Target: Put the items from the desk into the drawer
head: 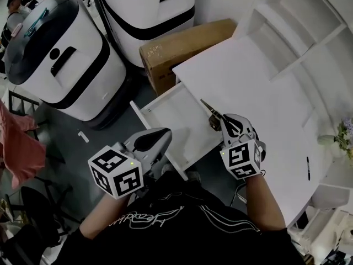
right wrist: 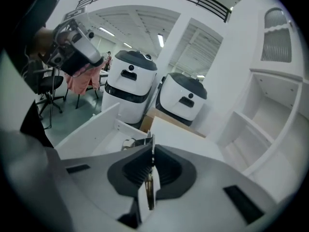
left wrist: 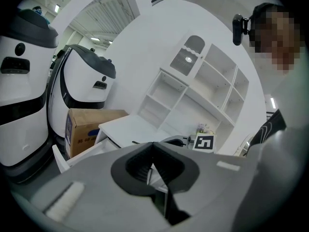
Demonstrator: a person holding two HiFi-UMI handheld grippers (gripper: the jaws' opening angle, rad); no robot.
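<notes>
The white drawer (head: pixel 177 121) stands pulled out from the white desk (head: pixel 259 93). My right gripper (head: pixel 222 120) hovers over the drawer's right side, shut on a thin dark stick-like item (head: pixel 209 109) with a brownish part, which pokes out past the fingertips. In the right gripper view this item (right wrist: pixel 150 187) sits clamped between the jaws of the right gripper (right wrist: pixel 151 148), above the drawer (right wrist: pixel 99 128). My left gripper (head: pixel 159 138) hangs at the drawer's near left corner, shut, with nothing in it; it appears the same in its own view (left wrist: pixel 153 148). A black pen (head: pixel 308 168) lies on the desk at the right.
A cardboard box (head: pixel 185 42) sits on the floor behind the drawer. Two large white-and-black machines (head: pixel 60 65) (head: pixel 149 10) stand at the far left. White shelves (head: pixel 300 21) rise at the desk's back. A small flower bunch (head: pixel 345 136) is at the right edge.
</notes>
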